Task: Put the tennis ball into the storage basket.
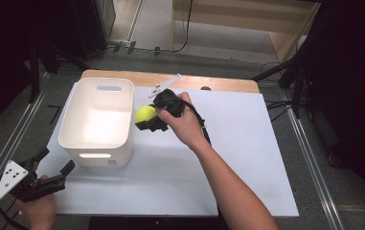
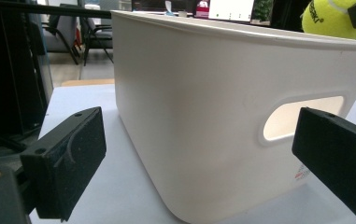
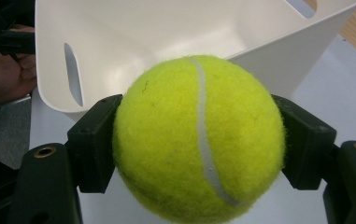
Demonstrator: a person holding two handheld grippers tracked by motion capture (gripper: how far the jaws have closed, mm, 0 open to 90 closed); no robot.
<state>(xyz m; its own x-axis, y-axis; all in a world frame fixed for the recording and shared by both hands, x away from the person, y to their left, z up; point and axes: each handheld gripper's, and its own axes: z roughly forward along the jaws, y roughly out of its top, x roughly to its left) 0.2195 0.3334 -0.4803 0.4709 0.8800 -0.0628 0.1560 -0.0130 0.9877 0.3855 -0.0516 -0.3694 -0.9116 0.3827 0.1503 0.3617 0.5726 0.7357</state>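
high view: right claw (image 1: pixel 147 120) is clamped on tennis ball (image 1: pixel 145 113), just beside the right rim of white bin (image 1: pixel 97 139) on tabletop (image 1: pixel 247 158). left claw (image 1: pixel 55 165) is apart, near bin's front corner.
left gripper view: jaws wide apart, bin wall (image 2: pixel 203 116) btw them.
right gripper view: ball (image 3: pixel 199 135) is gripped on both sides, bin (image 3: pixel 133 42) behind it.

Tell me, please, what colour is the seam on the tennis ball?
White, a curved line across the yellow-green tennis ball, clearest in the right gripper view.

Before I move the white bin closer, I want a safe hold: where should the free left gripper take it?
Take the white bin at the oval handle cutout in its near end wall, from the person's side. The left gripper already faces that slot, open; one finger through it and one outside would clamp the thin wall.
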